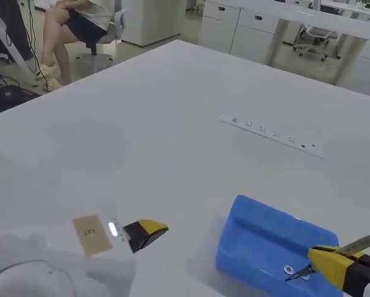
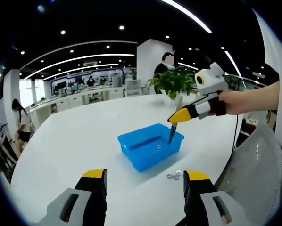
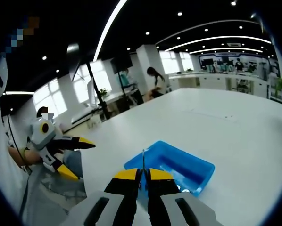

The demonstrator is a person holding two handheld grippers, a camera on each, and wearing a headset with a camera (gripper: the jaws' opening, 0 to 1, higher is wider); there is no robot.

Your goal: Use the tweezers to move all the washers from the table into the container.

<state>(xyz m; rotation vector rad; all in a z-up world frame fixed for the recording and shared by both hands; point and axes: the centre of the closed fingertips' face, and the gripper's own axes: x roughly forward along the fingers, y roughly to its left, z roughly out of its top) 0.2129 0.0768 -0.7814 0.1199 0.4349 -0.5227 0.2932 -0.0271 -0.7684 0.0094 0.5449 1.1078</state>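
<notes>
**Fingers (image 3: pixel 127 175) clamped on the tweezers (image 2: pixel 172 132), tips down in the blue container (image 2: pixel 145 160)**

Pressed together, the two fingers of the right gripper (image 3: pixel 142 173) pinch the tweezers by the handle end. The slim tool sticks out past the jaws and reaches where the broad yellow tips could not. In the left gripper view it hangs nearly upright from the right gripper, with its points inside the container's open top, close to the floor. That pose reads as a drop-off over the container rather than a pick from the table (image 1: pixel 172 124). One washer (image 1: pixel 288 270) already lies on the blue floor just beside the tweezer points. Whether the points themselves grip another is too small to tell.

The left gripper (image 2: pixel 145 174) hangs low over the table on the person's side with its fingers spread wide and nothing between them. It sits well apart from the container, probably parked out of the working hand's path.

A small cluster of loose washers (image 2: pixel 174 176) rests on the white tabletop just beside the container's near wall, between it and the left gripper. With these outside, the job looks unfinished. Picking them up will call for a shallow, careful pinch, since flat rings on a smooth surface are apt to skid away.
</notes>
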